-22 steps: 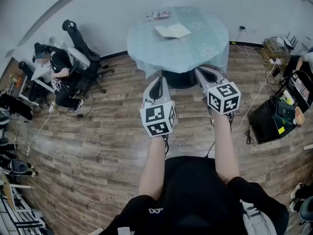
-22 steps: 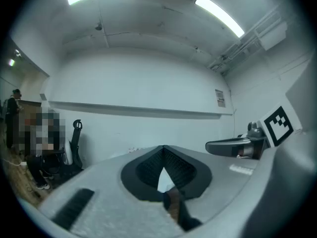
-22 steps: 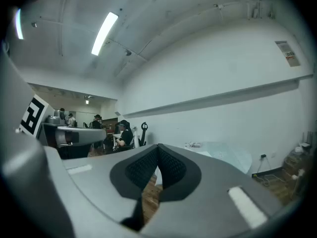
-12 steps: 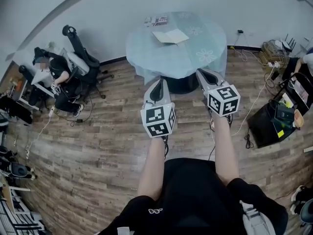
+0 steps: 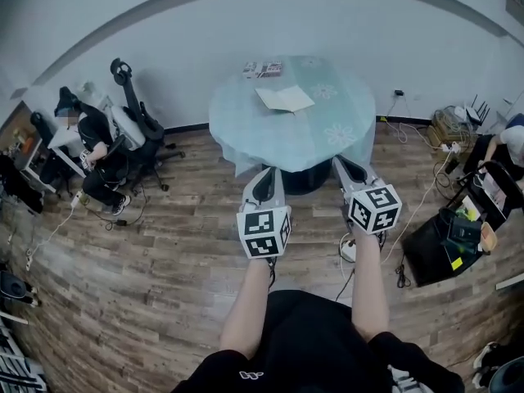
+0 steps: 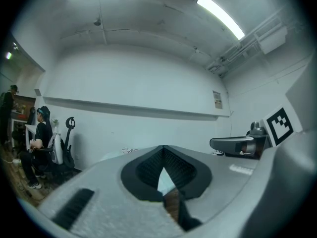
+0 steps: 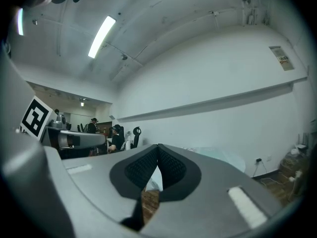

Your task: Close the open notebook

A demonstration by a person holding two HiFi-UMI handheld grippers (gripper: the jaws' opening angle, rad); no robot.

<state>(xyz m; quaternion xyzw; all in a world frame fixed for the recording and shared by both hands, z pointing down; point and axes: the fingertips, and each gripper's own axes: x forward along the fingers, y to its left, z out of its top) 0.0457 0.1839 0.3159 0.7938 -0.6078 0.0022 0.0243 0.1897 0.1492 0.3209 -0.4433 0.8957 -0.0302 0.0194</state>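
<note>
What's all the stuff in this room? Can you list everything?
table: one, pale blue-green flowered cloth, by the far wall
notebook: one, white, open on the table
printed papers: small pile, table's far edge
chair: one, black, left of the table
seated person: one, dark clothes, far left
case: one, black, on the floor at right
cables: several, white and black, floor at right
floor: brown wood
left tool: grey, shut, empty, short of the table
right tool: grey, shut, empty, short of the table
arms: two, bare, holding the tools
</note>
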